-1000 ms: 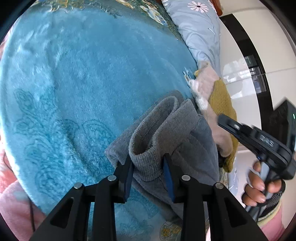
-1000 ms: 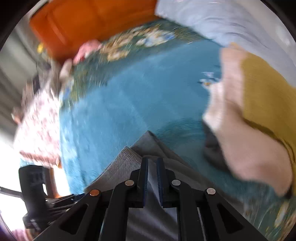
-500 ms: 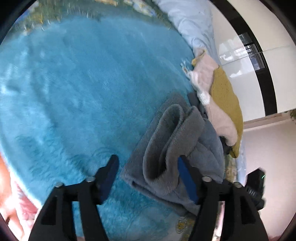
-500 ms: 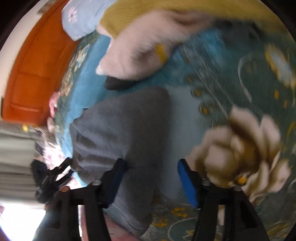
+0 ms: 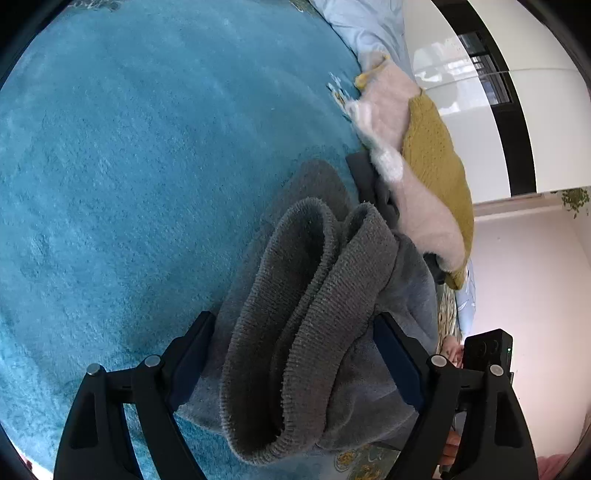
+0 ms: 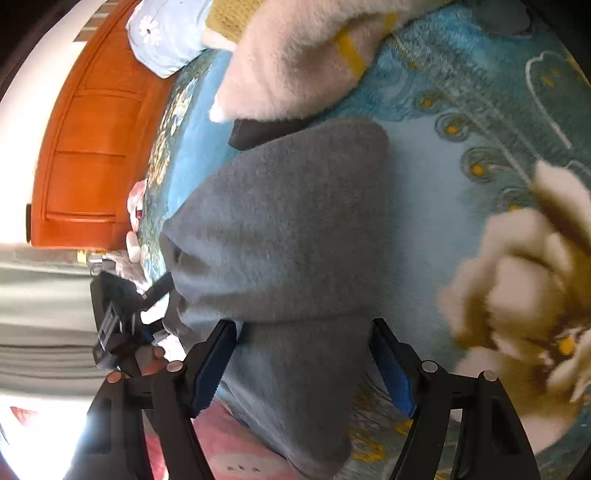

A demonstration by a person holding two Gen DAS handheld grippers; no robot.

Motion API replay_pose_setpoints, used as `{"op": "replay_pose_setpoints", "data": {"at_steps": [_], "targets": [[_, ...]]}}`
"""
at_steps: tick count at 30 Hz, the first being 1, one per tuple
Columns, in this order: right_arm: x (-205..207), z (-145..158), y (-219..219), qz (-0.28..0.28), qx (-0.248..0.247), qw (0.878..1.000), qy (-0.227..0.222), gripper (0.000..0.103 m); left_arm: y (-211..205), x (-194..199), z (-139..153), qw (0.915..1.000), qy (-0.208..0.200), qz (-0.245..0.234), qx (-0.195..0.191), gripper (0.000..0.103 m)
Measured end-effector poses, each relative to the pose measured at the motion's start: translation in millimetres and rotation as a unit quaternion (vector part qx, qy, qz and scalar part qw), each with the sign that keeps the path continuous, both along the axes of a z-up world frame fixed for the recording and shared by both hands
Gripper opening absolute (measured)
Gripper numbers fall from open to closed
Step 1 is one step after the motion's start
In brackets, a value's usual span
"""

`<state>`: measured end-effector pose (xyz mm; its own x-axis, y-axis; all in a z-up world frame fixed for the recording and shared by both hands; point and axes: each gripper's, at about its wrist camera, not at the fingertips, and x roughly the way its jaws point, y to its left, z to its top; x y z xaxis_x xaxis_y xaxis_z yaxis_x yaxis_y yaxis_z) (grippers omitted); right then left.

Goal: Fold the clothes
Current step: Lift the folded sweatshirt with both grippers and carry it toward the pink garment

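A grey fleece garment [image 5: 314, 314] lies folded on a teal plush blanket [image 5: 129, 166]; its ribbed hem bunches up toward the camera. My left gripper [image 5: 295, 354] is open, its jaws wide apart on either side of the hem, not pinching it. In the right wrist view the same grey garment [image 6: 288, 229] lies as a smooth folded block. My right gripper [image 6: 303, 362] is open, its jaws straddling the garment's near edge. The left gripper also shows in the right wrist view [image 6: 125, 317], at the garment's far side.
A stack of folded clothes, a pink fluffy one [image 5: 413, 173] on a mustard knit [image 5: 439, 155], lies just beyond the grey garment. A pale blue pillow [image 6: 166, 33] and an orange headboard [image 6: 92, 140] are at the bed's head. The blanket has a large flower print [image 6: 517, 295].
Both grippers have opened and let go of the grey garment, which now rests on the blanket. The right gripper has swung round to face the garment's side.
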<state>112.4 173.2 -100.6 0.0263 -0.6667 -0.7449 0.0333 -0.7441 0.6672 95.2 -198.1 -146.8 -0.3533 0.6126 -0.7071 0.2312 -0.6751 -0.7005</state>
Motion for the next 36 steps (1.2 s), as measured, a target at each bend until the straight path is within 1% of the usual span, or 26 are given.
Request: {"op": "replay_pose_setpoints", "data": {"at_steps": [1,4,5,6,8,10,11,12,13,14,15,16,17,19,28,32,35,36], "targets": [[-0.1,-1.6,-2.4,-0.003,0.000,1.000,-0.001,0.077,-0.4,0.3,0.1,1.0000,0.001,0.003,0.000,0.073],[0.1,-4.6,-5.2,-0.008,0.001,1.000,-0.002,0.077,0.1,0.6,0.0,0.9999,-0.002,0.011,-0.008,0.062],[1.0,-5.7,-4.2,-0.010,0.002,1.000,-0.003,0.077,0.5,1.0,0.1,0.9998,-0.004,0.013,-0.011,0.059],[0.7,-7.0,-4.2,-0.016,0.001,1.000,-0.005,0.077,1.6,0.8,0.6,0.9997,-0.006,0.018,-0.016,0.054],[0.0,-9.7,-3.7,-0.030,0.004,1.000,-0.010,0.077,4.4,1.7,3.4,0.9994,-0.007,0.027,-0.023,0.049],[-1.5,-11.2,-2.9,-0.047,0.002,0.999,-0.017,0.077,7.3,2.8,6.4,0.9989,-0.008,0.035,-0.029,0.041],[-2.0,-11.2,-2.2,-0.053,0.005,0.998,-0.020,0.076,9.1,4.5,10.9,0.9987,-0.006,0.037,-0.035,0.039],[-1.6,-10.2,-3.3,-0.055,0.010,0.998,-0.021,0.069,11.0,6.3,15.9,0.9985,-0.003,0.038,-0.040,0.035],[-0.5,-6.7,-4.4,-0.054,0.014,0.998,-0.019,0.051,12.9,8.2,21.0,0.9982,0.000,0.039,-0.046,0.032],[1.0,-1.0,-6.6,-0.047,0.023,0.999,-0.012,0.044,14.8,10.1,26.1,0.9978,0.003,0.041,-0.052,0.031],[2.2,5.8,-7.8,-0.040,0.027,0.999,-0.002,0.037,17.4,12.8,32.8,0.9975,0.006,0.039,-0.059,0.025],[3.5,12.7,-9.0,-0.033,0.032,0.999,0.009,0.028,20.3,15.5,39.9,0.9970,0.009,0.037,-0.067,0.025],[4.7,19.6,-10.2,-0.026,0.036,0.999,0.019,0.027,23.1,18.3,47.0,0.9965,0.012,0.035,-0.075,0.025],[7.2,34.9,-8.4,-0.024,0.025,0.999,0.032,0.025,26.8,26.5,56.9,0.9956,0.016,0.035,-0.085,0.025],[30.8,85.4,3.3,-0.004,-0.005,0.997,0.078,0.025,43.8,66.7,106.6,0.9926,0.044,0.042,-0.105,0.025],[40.5,106.3,20.8,-0.014,-0.024,0.995,0.093,0.024,58.3,71.6,141.1,0.9896,0.058,0.024,-0.129,0.025],[48.0,124.5,45.4,-0.037,-0.043,0.992,0.110,0.024,80.4,64.0,171.4,0.9863,0.079,-0.004,-0.144,0.025],[50.5,130.5,53.5,-0.045,-0.049,0.991,0.116,0.024,93.8,58.9,185.4,0.9842,0.091,-0.022,-0.151,0.025]]}}
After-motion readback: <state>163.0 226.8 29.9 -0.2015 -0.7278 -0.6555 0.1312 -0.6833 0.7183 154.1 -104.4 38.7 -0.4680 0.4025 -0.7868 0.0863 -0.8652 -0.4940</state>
